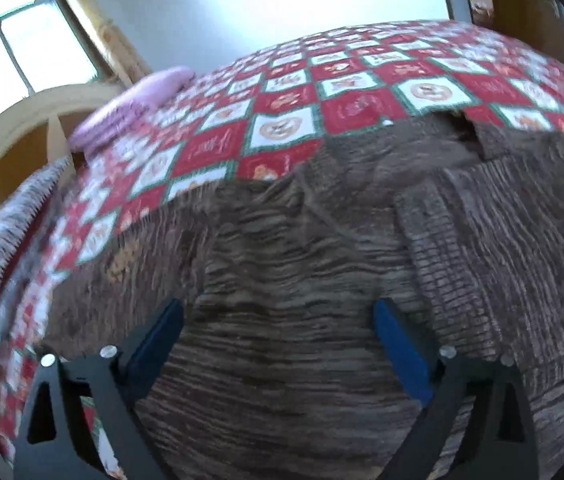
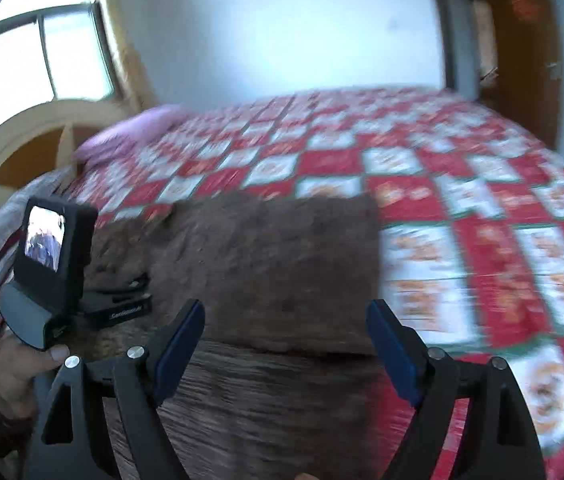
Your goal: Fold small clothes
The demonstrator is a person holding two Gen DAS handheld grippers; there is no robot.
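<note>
A brown ribbed knit garment [image 1: 321, 248] lies spread on the bed, with a part folded over at its right side. It also shows in the right wrist view [image 2: 266, 264], blurred, with a straight right edge. My left gripper [image 1: 278, 312] is open just above the garment's near part, with nothing between its blue pads. My right gripper [image 2: 285, 320] is open and empty above the garment's near edge. The left gripper's body with its small screen [image 2: 48, 240] shows at the left of the right wrist view, held by a hand over the garment's left side.
The bed has a red, white and green checked quilt [image 1: 361, 92] that also shows in the right wrist view [image 2: 481, 220]. A pink pillow [image 1: 130, 108] lies at the head, by a cream curved headboard [image 1: 10, 136]. A window [image 2: 42, 52] and a wooden door [image 2: 521, 52] stand beyond.
</note>
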